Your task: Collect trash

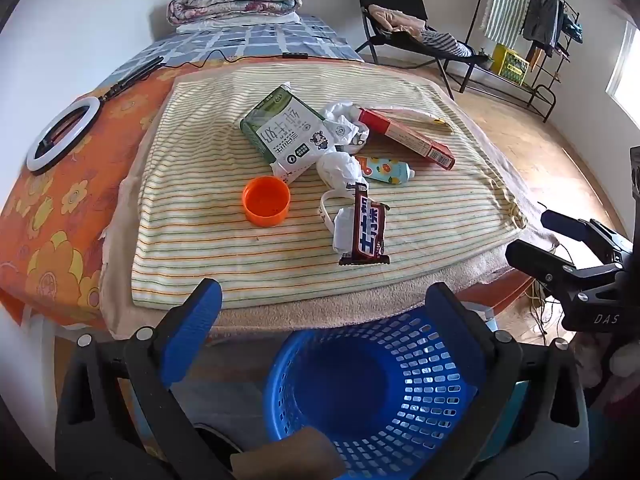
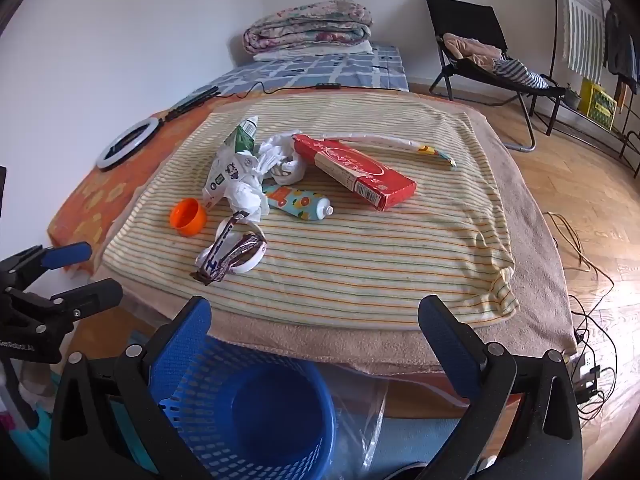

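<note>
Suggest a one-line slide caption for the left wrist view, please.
Open left gripper above an empty blue basket, facing wrappers, a milk carton and an orange cap on a striped cloth.

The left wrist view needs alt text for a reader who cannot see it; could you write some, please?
The open left gripper hangs above an empty blue basket, facing a striped cloth strewn with trash: milk carton, orange cap, chocolate wrapper, red box.

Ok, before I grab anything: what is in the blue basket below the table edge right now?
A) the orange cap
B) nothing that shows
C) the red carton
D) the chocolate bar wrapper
B. The blue basket shows only its bare bottom, while the orange cap, chocolate bar wrapper and red carton all lie on the striped cloth.
</note>
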The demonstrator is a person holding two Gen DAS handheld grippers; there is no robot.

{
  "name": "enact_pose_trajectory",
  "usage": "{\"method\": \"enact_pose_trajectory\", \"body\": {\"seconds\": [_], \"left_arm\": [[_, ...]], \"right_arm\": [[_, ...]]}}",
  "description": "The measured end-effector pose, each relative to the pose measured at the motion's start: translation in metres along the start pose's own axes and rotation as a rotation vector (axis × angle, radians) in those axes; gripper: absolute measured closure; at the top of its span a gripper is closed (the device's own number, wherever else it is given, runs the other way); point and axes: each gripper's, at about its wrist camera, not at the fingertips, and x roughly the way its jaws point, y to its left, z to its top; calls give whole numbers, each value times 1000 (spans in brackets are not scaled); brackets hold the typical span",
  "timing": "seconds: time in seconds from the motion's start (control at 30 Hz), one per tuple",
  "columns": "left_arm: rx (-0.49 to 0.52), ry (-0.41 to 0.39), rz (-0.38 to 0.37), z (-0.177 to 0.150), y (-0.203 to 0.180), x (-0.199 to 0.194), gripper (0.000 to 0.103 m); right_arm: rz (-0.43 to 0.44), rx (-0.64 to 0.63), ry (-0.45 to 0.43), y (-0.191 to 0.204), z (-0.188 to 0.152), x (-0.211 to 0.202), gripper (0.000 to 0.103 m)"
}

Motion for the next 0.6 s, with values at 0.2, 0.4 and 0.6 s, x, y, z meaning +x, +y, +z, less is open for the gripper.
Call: {"method": "enact_pose_trajectory", "body": {"seconds": [0.2, 0.4, 0.6], "left_arm": [[-5, 2, -1, 0, 0, 0, 0], [-6, 3, 1, -1, 1, 2, 0], [-7, 4, 1, -1, 1, 3, 0]], "right_arm": [[0, -12, 7, 0, -1, 1, 0], [-9, -1, 2, -5, -3, -3, 0], [-28, -18, 15, 2, -4, 4, 0]]}}
